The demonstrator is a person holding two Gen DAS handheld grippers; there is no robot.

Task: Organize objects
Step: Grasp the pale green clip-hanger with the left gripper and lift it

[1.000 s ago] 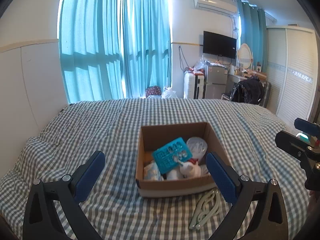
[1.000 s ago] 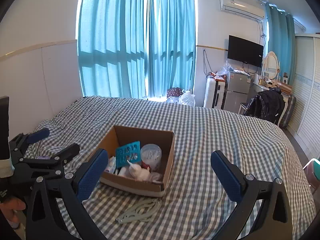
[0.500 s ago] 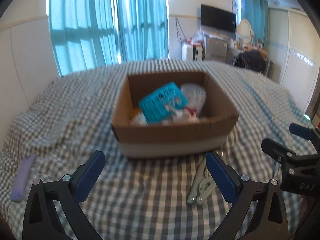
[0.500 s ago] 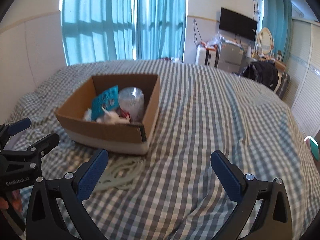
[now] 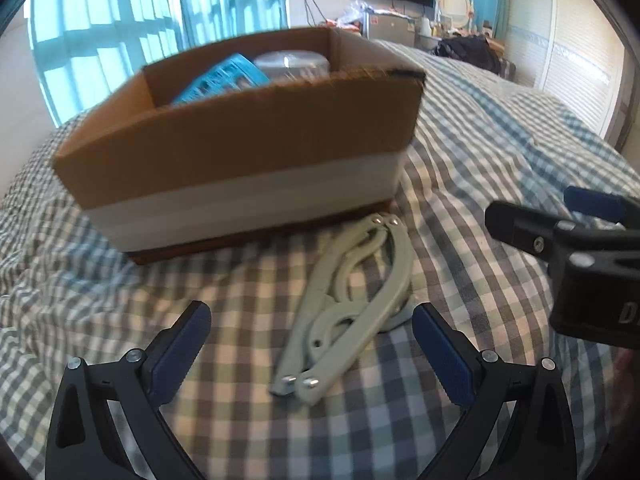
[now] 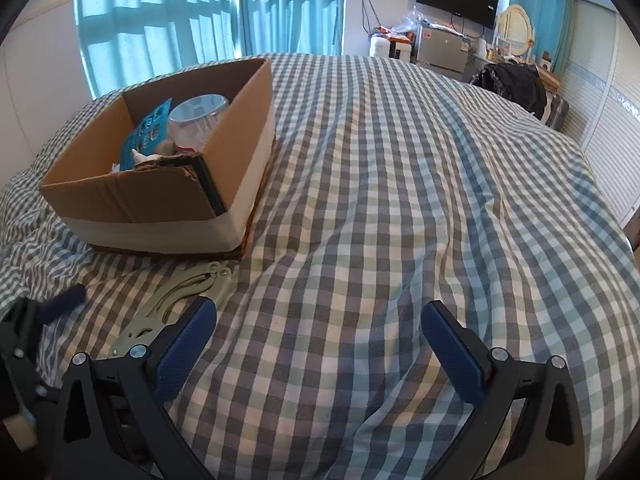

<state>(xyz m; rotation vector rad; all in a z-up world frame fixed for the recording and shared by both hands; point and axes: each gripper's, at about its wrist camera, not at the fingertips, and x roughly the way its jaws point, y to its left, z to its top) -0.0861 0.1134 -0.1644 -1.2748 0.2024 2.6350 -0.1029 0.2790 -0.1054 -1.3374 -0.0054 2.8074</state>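
Note:
A pale green folding hanger [image 5: 352, 300] lies on the checked bedspread just in front of a cardboard box [image 5: 240, 152]. My left gripper [image 5: 308, 344] hovers open low over the hanger, whose near end lies between the fingers. In the right wrist view the hanger [image 6: 180, 296] lies left of centre, below the box [image 6: 160, 196]. My right gripper [image 6: 320, 340] is open over bare bedspread, to the right of the hanger. The box holds a teal card [image 6: 148, 132], a clear round tub [image 6: 198, 116] and other small items.
The checked bedspread [image 6: 400, 200] stretches wide to the right of the box. The right gripper's body [image 5: 580, 264] shows at the right edge of the left wrist view. Blue curtains, a wardrobe, a TV and a cluttered desk stand beyond the bed.
Both grippers have dropped and moved forward toward the bed. The left one has closed in on the hanger, which now lies between its open fingers. The box looms much larger.

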